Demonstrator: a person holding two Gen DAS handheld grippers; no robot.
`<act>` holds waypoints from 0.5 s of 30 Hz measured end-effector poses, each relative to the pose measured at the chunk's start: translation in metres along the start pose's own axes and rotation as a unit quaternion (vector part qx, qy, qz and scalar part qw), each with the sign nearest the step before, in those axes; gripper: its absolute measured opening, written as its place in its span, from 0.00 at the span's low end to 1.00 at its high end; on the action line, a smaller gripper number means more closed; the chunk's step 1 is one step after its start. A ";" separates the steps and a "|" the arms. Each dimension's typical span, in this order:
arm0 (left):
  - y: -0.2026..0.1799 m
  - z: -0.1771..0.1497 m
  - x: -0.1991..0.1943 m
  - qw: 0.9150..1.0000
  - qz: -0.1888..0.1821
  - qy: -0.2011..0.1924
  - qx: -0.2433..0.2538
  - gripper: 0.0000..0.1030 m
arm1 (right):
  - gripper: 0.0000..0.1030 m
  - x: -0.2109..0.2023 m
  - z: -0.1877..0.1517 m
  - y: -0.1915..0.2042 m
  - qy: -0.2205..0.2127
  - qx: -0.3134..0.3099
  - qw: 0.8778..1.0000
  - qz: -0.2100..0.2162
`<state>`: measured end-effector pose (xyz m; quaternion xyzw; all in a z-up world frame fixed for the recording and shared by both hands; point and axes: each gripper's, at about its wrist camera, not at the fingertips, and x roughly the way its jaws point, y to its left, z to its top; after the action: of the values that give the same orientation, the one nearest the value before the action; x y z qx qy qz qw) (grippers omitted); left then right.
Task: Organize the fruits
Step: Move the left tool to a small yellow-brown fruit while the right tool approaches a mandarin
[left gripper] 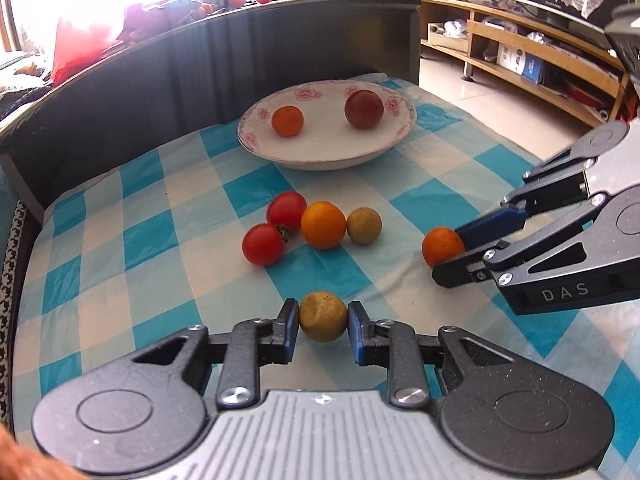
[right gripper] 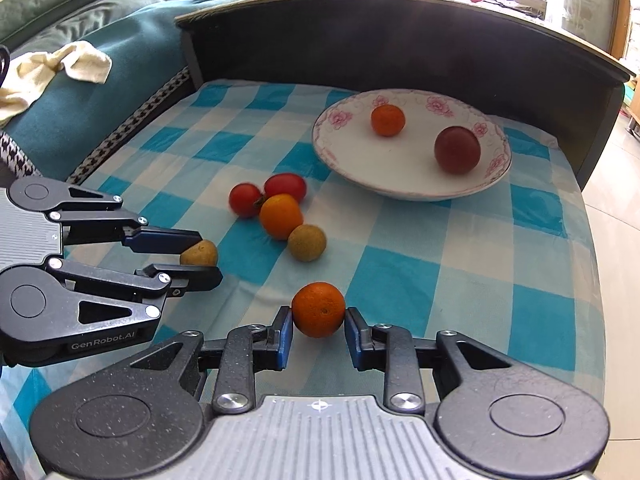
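Observation:
My left gripper [left gripper: 323, 326] is shut on a tan round fruit [left gripper: 323, 316], just above the checked cloth; from the right wrist view the same gripper [right gripper: 202, 252] and fruit [right gripper: 199, 253] show at the left. My right gripper [right gripper: 318, 326] is shut on a small orange [right gripper: 318, 309], also seen at the right of the left wrist view as the gripper [left gripper: 448, 254] and orange [left gripper: 442, 246]. On the cloth lie two red tomatoes [left gripper: 263, 244] [left gripper: 286, 210], an orange [left gripper: 323, 225] and a second tan fruit [left gripper: 363, 225]. The flowered white bowl [left gripper: 320, 156] holds an orange [left gripper: 287, 121] and a dark red fruit [left gripper: 364, 109].
A dark raised board [left gripper: 160, 80] borders the table's far side and left. The blue-and-white checked cloth [left gripper: 140, 240] covers the tabletop. A teal sofa with a cream cloth [right gripper: 60, 68] lies to the left. Wooden shelves [left gripper: 520, 52] stand across the tiled floor at the right.

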<state>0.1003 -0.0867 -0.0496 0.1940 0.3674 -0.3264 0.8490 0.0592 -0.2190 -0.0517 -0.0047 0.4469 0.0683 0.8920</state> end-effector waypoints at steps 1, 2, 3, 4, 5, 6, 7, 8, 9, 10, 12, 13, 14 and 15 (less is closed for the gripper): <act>0.000 -0.001 0.001 1.000 0.001 0.003 0.003 0.35 | 0.23 0.001 0.000 0.003 -0.003 -0.007 1.000 -0.004; 0.000 -0.002 0.003 1.000 -0.002 0.006 0.003 0.35 | 0.24 0.001 0.000 0.004 -0.004 -0.012 1.000 -0.006; 0.000 -0.003 0.004 1.000 -0.004 0.005 0.003 0.35 | 0.24 0.001 0.001 0.005 -0.006 -0.013 1.000 -0.005; 0.000 -0.003 0.004 1.000 -0.004 0.002 0.004 0.35 | 0.27 0.001 0.001 0.004 -0.009 -0.013 1.000 -0.005; 0.000 -0.004 0.004 1.000 -0.005 0.000 0.007 0.35 | 0.36 0.002 0.002 0.004 -0.008 -0.012 1.000 -0.004; 0.000 -0.004 0.004 1.000 -0.005 -0.002 0.009 0.36 | 0.39 0.002 0.003 0.003 -0.009 -0.014 1.000 -0.003; 0.000 -0.005 0.004 1.000 -0.004 -0.003 0.011 0.37 | 0.43 0.001 0.002 0.003 -0.014 -0.015 1.000 -0.004; 0.001 -0.006 0.004 1.000 -0.004 -0.005 0.009 0.39 | 0.45 0.001 0.003 0.002 -0.017 -0.015 1.000 -0.005; 0.002 -0.006 0.004 1.000 -0.003 -0.006 0.006 0.40 | 0.46 0.001 0.003 0.002 -0.016 -0.015 1.000 -0.003; 0.003 -0.007 0.003 1.000 -0.003 -0.008 0.003 0.42 | 0.47 0.001 0.003 0.001 -0.020 -0.013 1.000 -0.003; 0.004 -0.009 0.002 1.000 -0.001 -0.012 0.003 0.44 | 0.50 0.001 0.003 0.001 -0.026 -0.014 1.000 -0.001; 0.003 -0.010 0.002 1.000 0.001 -0.014 0.006 0.45 | 0.51 0.001 0.004 0.002 -0.026 -0.017 1.000 0.000; 0.002 -0.011 0.001 1.000 0.003 -0.017 0.011 0.45 | 0.52 0.001 0.004 0.002 -0.028 -0.018 0.999 0.000; 0.002 -0.012 0.001 1.000 0.006 -0.020 0.015 0.46 | 0.52 0.002 0.004 0.003 -0.029 -0.019 0.999 -0.001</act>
<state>0.0962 -0.0795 -0.0580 0.2022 0.3448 -0.3303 0.8551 0.0633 -0.2156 -0.0501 -0.0201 0.4192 0.0762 0.9045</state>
